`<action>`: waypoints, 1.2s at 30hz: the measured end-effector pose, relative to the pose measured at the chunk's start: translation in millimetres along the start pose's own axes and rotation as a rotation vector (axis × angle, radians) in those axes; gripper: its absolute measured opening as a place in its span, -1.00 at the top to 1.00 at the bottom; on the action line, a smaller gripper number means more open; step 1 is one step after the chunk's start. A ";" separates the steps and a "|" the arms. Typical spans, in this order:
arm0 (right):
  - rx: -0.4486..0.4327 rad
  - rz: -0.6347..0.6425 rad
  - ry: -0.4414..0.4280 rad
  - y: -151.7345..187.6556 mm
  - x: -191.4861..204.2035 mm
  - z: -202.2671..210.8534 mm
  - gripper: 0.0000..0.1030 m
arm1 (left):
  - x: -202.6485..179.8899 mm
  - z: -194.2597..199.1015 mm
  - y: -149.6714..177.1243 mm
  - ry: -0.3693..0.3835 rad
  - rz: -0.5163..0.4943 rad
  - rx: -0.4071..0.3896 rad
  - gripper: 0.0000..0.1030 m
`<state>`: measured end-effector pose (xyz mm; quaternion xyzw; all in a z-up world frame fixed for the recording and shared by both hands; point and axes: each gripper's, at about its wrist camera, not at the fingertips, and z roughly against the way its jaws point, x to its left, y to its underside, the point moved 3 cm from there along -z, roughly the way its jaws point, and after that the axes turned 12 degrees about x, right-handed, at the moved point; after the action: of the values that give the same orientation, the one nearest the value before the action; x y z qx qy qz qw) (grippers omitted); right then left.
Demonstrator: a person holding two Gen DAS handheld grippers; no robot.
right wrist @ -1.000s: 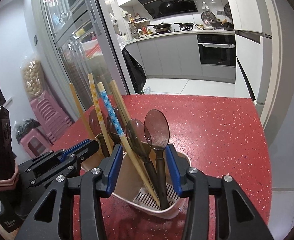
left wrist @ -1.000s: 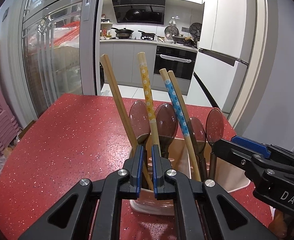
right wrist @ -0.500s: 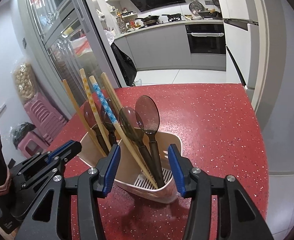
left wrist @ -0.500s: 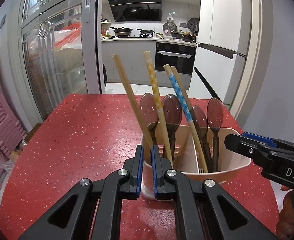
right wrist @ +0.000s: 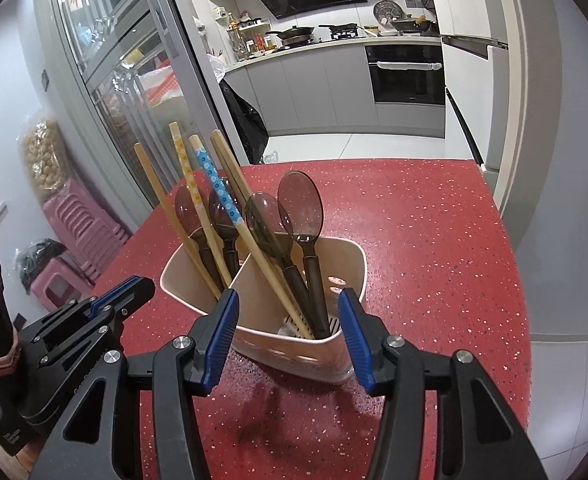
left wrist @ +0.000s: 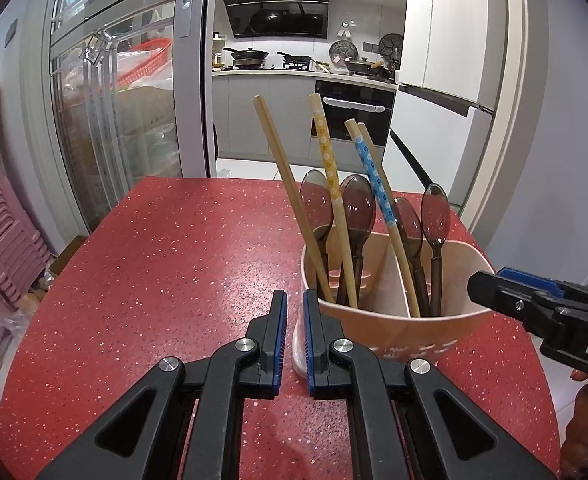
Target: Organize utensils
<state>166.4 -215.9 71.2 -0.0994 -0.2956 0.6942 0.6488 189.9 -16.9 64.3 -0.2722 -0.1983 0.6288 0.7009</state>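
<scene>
A beige utensil holder (left wrist: 405, 332) (right wrist: 294, 344) stands on the red speckled table (left wrist: 154, 280) (right wrist: 433, 264). It holds several wooden chopsticks (left wrist: 290, 200) (right wrist: 166, 208), two with flower patterns, and several dark translucent spoons (left wrist: 357, 208) (right wrist: 299, 204), split between two compartments. My left gripper (left wrist: 295, 312) is nearly shut and empty, just left of the holder's near corner. My right gripper (right wrist: 288, 312) is open, its fingers either side of the holder's near end and a little short of it, holding nothing. The right gripper also shows in the left wrist view (left wrist: 533, 300).
The table's far edge faces a kitchen with an oven (left wrist: 353, 116). A glass cabinet (left wrist: 106, 120) stands at the left. Pink stools (right wrist: 78, 232) sit on the floor to the left. A white fridge (left wrist: 445, 80) is at the right.
Both grippers have drawn back from the holder, which now stands free on the table. The left gripper has come off the holder's rim. The right gripper stays open.
</scene>
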 end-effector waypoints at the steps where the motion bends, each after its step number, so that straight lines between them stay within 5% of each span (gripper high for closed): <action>1: 0.000 0.000 0.002 0.7 0.8 0.8 -0.08 | 0.1 0.1 1.0 -0.001 -0.004 0.003 0.35; 27: 0.010 -0.043 0.066 40.6 11.4 20.2 -0.23 | 31.9 3.1 38.2 0.013 0.039 0.050 0.35; 30: 0.005 -0.044 0.094 49.0 11.0 20.6 -0.31 | 35.0 5.1 42.7 -0.003 0.056 0.052 -1.00; 36: -0.039 -0.039 0.162 68.0 13.3 25.0 -0.56 | 33.3 13.9 48.0 -0.018 0.027 -0.005 -1.00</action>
<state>94.2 -209.0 57.9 -0.1620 -0.2573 0.6651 0.6821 148.5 20.8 42.7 -0.2710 -0.2026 0.6401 0.6898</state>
